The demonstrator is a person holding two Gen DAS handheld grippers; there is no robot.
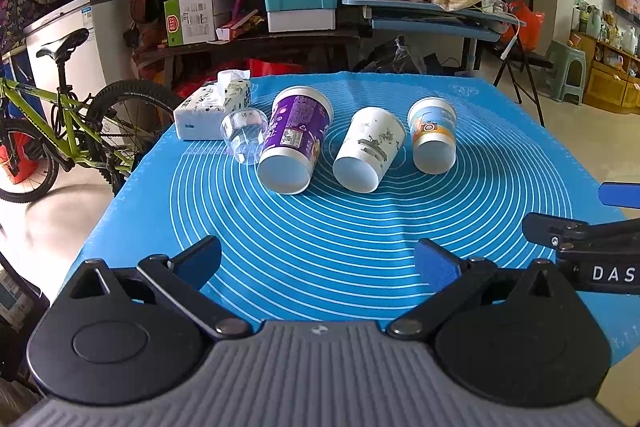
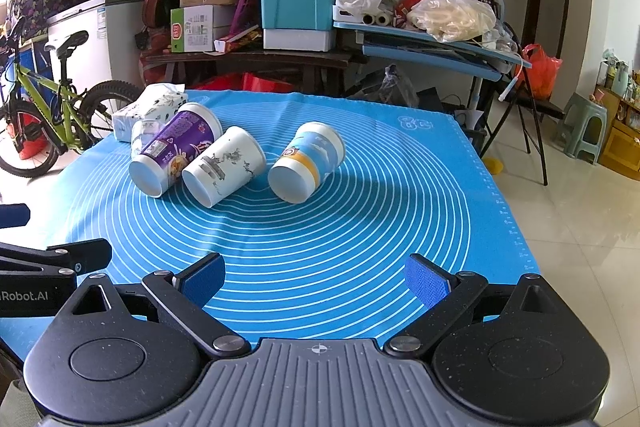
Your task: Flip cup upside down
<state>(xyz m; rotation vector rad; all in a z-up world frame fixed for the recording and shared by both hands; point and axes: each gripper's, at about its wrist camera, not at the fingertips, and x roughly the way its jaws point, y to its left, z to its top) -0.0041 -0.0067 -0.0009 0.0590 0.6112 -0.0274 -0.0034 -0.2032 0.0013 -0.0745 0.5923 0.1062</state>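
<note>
Four cups lying on their sides on a blue mat [image 1: 344,227] covering the counter.

Toward the far edge, left to right: clear cup [image 1: 244,139], purple cup [image 1: 296,139], white cup [image 1: 370,149], blue-and-orange cup [image 1: 434,139]. A tissue pack [image 1: 208,109] sits at the far left corner. The left gripper [image 1: 320,263] hangs wide apart above the near edge.

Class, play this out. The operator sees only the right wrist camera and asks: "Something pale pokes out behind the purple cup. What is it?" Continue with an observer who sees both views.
Observer: A clear cup, lying on its side between the tissue pack and the purple cup.
Operator: The purple and white cups overlap for me. Do they touch?
Observer: No. The left wrist view shows a strip of blue mat between the purple cup and the white cup.
Operator: Are the left tongs free?
Observer: Yes. The left tongs are open, with nothing between them.
</note>
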